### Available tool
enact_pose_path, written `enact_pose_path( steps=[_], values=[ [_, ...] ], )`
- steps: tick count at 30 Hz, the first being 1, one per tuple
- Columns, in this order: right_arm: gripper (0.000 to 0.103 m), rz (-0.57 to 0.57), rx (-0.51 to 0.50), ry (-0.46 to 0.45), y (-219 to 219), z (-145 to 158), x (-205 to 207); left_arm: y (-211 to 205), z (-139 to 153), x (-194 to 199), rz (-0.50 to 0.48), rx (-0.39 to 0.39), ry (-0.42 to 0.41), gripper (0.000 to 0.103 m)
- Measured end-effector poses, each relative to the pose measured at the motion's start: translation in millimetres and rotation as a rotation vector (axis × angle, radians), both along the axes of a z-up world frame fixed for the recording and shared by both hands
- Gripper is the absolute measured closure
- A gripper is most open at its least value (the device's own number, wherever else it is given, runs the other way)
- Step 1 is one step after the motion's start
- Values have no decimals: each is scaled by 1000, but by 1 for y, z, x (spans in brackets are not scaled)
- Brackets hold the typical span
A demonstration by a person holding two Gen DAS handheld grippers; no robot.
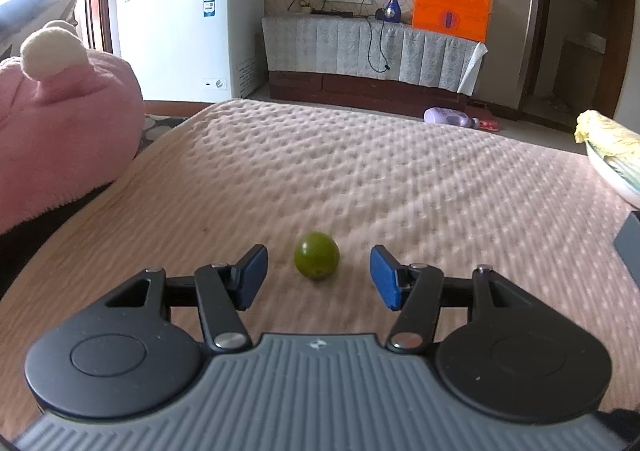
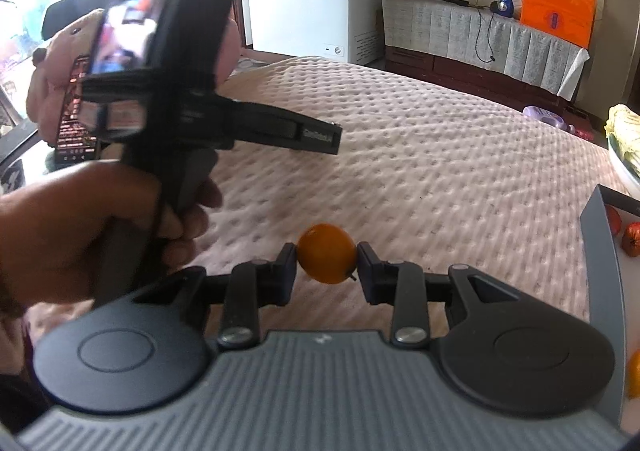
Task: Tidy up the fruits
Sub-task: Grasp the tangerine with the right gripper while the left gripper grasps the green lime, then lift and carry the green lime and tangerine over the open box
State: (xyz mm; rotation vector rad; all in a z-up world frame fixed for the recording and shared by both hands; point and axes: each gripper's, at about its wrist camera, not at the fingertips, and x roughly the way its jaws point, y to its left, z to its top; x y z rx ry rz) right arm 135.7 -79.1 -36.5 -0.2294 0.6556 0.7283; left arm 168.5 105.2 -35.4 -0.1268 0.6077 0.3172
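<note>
Left wrist: open left tongs (image 1: 318,277) straddle green fruit (image 1: 317,255); right tongs (image 2: 326,265) grip orange fruit (image 2: 327,253).

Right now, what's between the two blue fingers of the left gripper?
In the left wrist view, a small green fruit lies on the bedspread between the open left gripper's fingers, touching neither.

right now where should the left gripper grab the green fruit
Pinch the green fruit across its widest middle, coming straight forward and low along the bedspread. It is small, round and loose, and lies centred between the open left gripper, so closing both pads level on its sides should hold it without rolling.
</note>
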Motion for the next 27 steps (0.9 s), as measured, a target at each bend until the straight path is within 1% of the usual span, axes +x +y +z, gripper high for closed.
enact_pose_path(
  steps=[1, 2, 3, 4, 5, 6, 12, 15, 18, 23, 27],
  values=[
    [68, 1, 2, 0, 0, 0, 0, 1, -1, 2, 0, -2, 3, 45],
    [68, 1, 3, 0, 0, 1, 1, 2, -1, 4, 0, -9, 3, 51],
    [68, 1, 5, 0, 0, 1, 1, 3, -1, 5, -2, -16, -3, 54],
    [68, 0, 5, -1, 0, 1, 1, 3, -2, 6, -4, -18, -3, 60],
    [68, -1, 5, -2, 0, 1, 1, 3, -3, 6, -4, -17, 3, 69],
    [68, -3, 6, -2, 0, 1, 1, 2, -3, 7, 0, -18, 10, 73],
    [68, -18, 13, -3, -3, 4, 1, 5, -4, 4, 18, -36, -2, 75],
    [68, -21, 16, -8, -4, 7, -1, 3, -3, -1, 8, -34, 3, 75],
    [68, -20, 14, -13, -6, 9, -4, -2, 1, -11, -7, -15, 4, 75],
    [68, -34, 36, -17, -12, 18, -12, -8, 11, -31, -23, -22, -3, 75],
    [68, -42, 43, -28, -16, 23, -19, -19, 21, -46, -38, -4, -8, 75]
  ],
)
